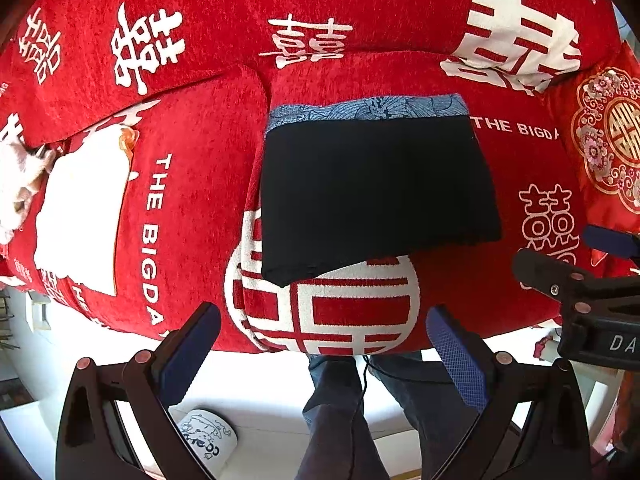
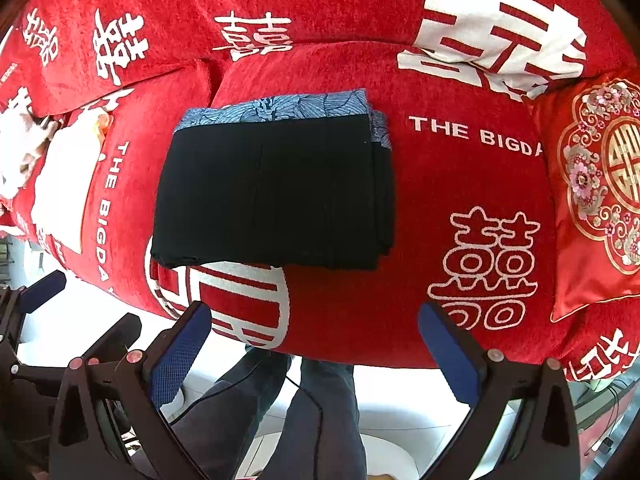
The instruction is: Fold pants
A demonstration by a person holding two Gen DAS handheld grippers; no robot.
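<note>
Pants lie folded into a compact stack on the red sofa cushion, while the left gripper and right gripper hang spread and empty above the near edge, so folding looks finished, needing only withdrawal.

Red sofa with white characters, embroidered cushion, pale bright floor.
</note>
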